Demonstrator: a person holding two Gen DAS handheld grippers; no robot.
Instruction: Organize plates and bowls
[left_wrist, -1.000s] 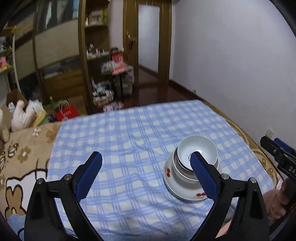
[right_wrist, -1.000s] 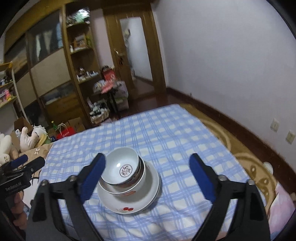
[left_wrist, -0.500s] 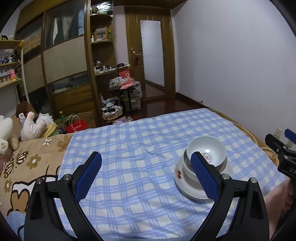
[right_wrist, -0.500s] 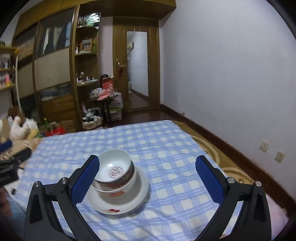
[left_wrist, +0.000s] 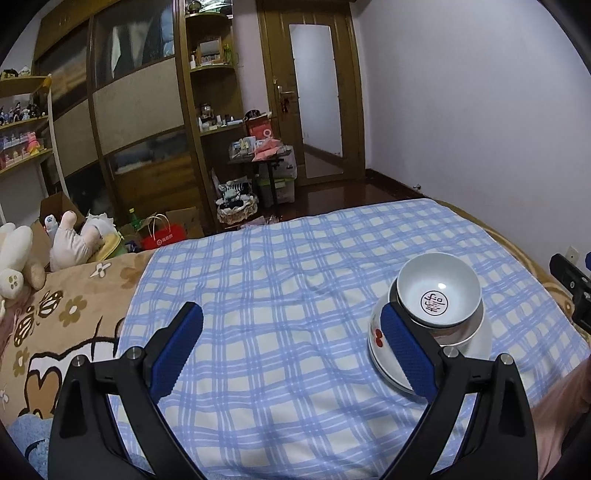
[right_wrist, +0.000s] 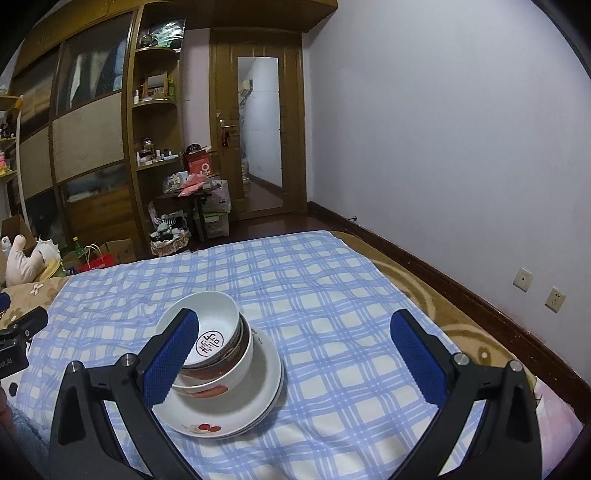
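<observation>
A white bowl (left_wrist: 439, 291) with a round red mark inside sits nested in a larger bowl (left_wrist: 461, 332), and both rest on stacked white plates (left_wrist: 380, 354) with red cherries, on the blue checked cloth (left_wrist: 277, 295). In the right wrist view the same top bowl (right_wrist: 214, 317), lower bowl (right_wrist: 229, 380) and plates (right_wrist: 243, 410) lie low and left of centre. My left gripper (left_wrist: 291, 332) is open, the stack just behind its right finger. My right gripper (right_wrist: 295, 336) is open too, its left finger in front of the bowls. Neither holds anything.
The cloth covers a bed with a brown patterned blanket (left_wrist: 55, 314) and plush toys (left_wrist: 70, 240) at the left. Past the bed's far edge stand a wooden wardrobe (left_wrist: 140, 129), a cluttered small table (left_wrist: 266, 155) and a door (right_wrist: 258, 133). A wall (right_wrist: 461, 147) runs along the right.
Both grippers have drawn back and tilted upward, so more of the room shows. The stack of bowls and plates has stayed where it was. Both grippers remain open.
</observation>
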